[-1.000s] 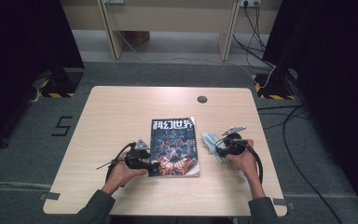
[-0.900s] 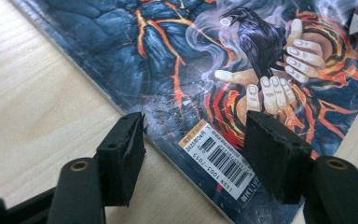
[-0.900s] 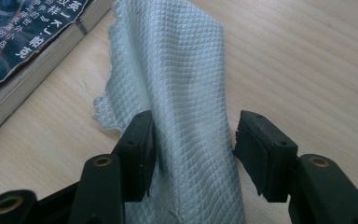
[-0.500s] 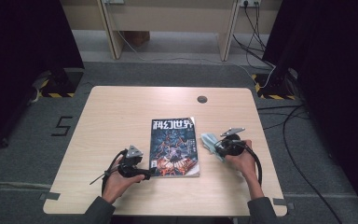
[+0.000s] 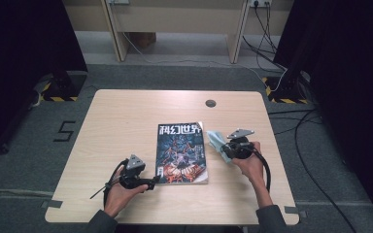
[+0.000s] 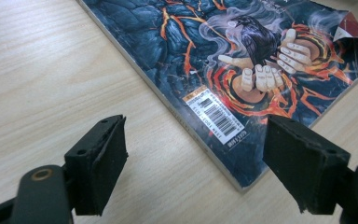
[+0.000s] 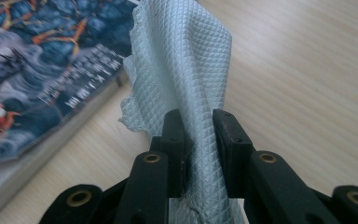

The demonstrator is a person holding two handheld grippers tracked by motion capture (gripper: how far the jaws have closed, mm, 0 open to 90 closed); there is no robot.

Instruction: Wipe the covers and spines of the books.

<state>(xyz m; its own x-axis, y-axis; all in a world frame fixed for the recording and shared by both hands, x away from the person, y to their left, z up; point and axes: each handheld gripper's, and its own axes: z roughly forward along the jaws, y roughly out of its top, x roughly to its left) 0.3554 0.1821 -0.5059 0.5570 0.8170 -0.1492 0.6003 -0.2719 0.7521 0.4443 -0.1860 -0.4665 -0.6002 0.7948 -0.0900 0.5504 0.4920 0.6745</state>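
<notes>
A magazine (image 5: 182, 153) with a dark, fiery cover lies closed in the middle of the wooden table (image 5: 126, 116). My left gripper (image 5: 151, 183) rests at its near left corner, jaws wide open after just opening; the magazine's corner (image 6: 242, 177) lies on the table between and beyond the pads, untouched. My right gripper (image 5: 226, 148) sits just right of the magazine, and its jaws have just been closing onto a pale blue-green textured cloth (image 5: 217, 141). In the right gripper view the cloth (image 7: 191, 74) is bunched between the two pads (image 7: 228, 135), which press on it.
A small round grommet (image 5: 210, 103) sits near the table's far edge. Cables (image 5: 291, 116) trail over the floor at the right, and a desk frame (image 5: 175, 29) stands beyond the table.
My left gripper has slid left off the magazine's lower left part to its corner and its jaws have spread. The right gripper has stayed put on the cloth.
</notes>
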